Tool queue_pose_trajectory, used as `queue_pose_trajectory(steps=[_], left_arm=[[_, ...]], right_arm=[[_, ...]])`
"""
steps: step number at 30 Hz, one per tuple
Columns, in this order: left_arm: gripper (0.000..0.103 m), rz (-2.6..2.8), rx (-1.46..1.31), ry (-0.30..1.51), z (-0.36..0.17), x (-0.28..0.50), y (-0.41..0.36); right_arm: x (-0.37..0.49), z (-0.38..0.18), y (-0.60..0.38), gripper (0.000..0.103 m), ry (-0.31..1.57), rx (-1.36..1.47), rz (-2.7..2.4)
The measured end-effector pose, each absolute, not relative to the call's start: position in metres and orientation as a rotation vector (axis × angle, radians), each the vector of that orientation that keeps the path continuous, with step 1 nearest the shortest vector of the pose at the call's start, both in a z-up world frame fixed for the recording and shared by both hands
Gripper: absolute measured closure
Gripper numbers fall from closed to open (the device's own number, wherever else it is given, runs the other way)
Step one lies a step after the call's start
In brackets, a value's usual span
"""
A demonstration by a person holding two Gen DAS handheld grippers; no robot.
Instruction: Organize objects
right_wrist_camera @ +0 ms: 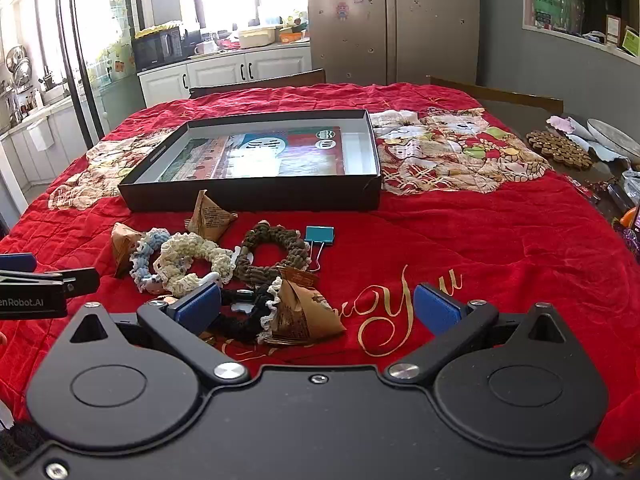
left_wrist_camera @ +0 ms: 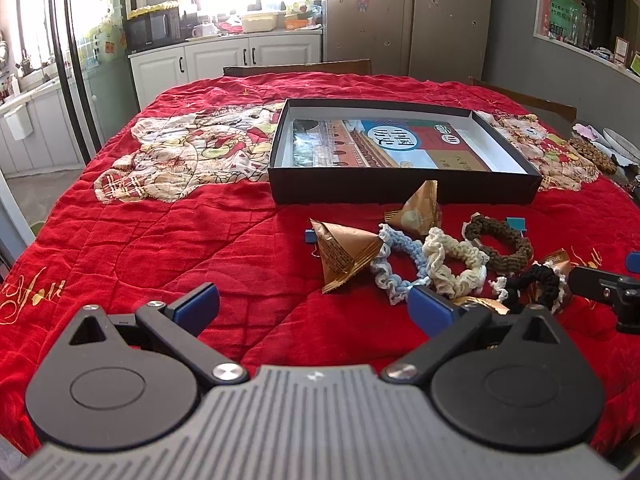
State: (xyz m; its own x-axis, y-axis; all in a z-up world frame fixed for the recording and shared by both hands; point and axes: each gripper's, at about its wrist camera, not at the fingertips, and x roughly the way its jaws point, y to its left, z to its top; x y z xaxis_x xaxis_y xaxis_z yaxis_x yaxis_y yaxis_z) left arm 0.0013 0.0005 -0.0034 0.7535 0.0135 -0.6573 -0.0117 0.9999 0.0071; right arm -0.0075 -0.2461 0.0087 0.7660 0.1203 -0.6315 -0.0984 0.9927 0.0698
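On red quilt (left_wrist_camera: pixel 160 240), black box (right_wrist_camera: pixel 256 196) long axis left-right; left tool (left_wrist_camera: pixel 313 305), right tool (right_wrist_camera: pixel 317 307) wide, empty

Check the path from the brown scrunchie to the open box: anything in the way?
Nothing tall blocks it. Bare red quilt lies between the brown scrunchie and the box; only the box's low front wall must be cleared. A pyramid packet sits just to the left of that line.

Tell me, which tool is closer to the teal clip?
Right. The right tool is open just below the teal clip. The left tool is open farther off, left of the pile, with the scrunchies between.
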Motion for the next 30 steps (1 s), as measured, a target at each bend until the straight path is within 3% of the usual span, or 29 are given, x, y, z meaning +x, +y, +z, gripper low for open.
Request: queue_pose_trajectory(steps=[30], left_arm=[[0.000,-0.004,0.020,0.737,-0.0076,0.0032,-0.0037]], right_arm=[[-0.0063,0.0059,-0.2467,0.000,0.695,0.027,0.120]])
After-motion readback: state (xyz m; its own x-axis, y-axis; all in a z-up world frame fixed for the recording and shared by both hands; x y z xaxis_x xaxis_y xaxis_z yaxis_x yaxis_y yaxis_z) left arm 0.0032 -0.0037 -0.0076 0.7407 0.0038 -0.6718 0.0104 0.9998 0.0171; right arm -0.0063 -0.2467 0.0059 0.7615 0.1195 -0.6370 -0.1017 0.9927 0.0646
